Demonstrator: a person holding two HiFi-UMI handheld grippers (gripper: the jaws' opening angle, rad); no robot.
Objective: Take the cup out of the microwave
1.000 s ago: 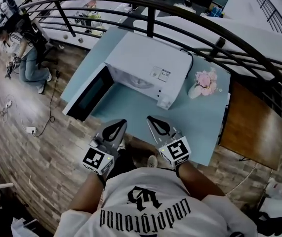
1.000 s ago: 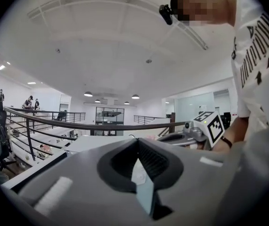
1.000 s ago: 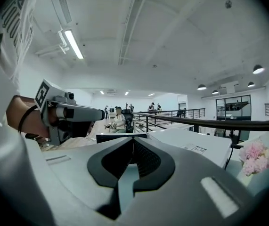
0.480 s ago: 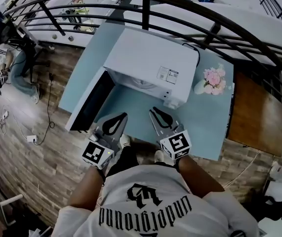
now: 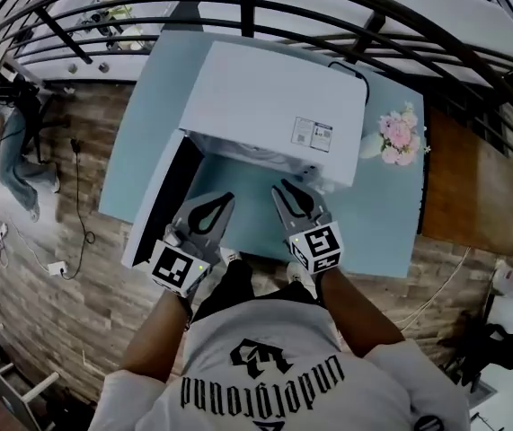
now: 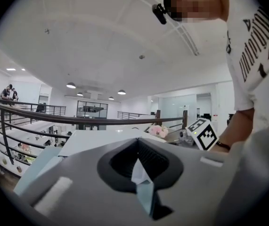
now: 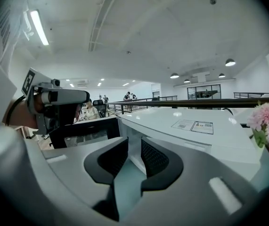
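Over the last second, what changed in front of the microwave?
Both claws went forward as the person leaned in. The left claw and right claw now reach farther over the table, close to the microwave opening. Nothing was grasped or let go. The door stays open, and the flowers stay put.

A light blue rectangular tabletop (image 5: 377, 223) fills the middle of the head view. Toward two o'clock on it stands a small white vase (image 5: 372, 146) of pink flowers (image 5: 398, 133). A brown wooden table (image 5: 458, 182) sits just beside it at three o'clock. A dark curved metal railing (image 5: 328, 3) arcs across twelve o'clock. At nine o'clock, on the wood-plank floor (image 5: 67, 241), is what looks like a person in jeans (image 5: 13, 164). A white power strip (image 5: 56, 267) lies at eight o'clock.
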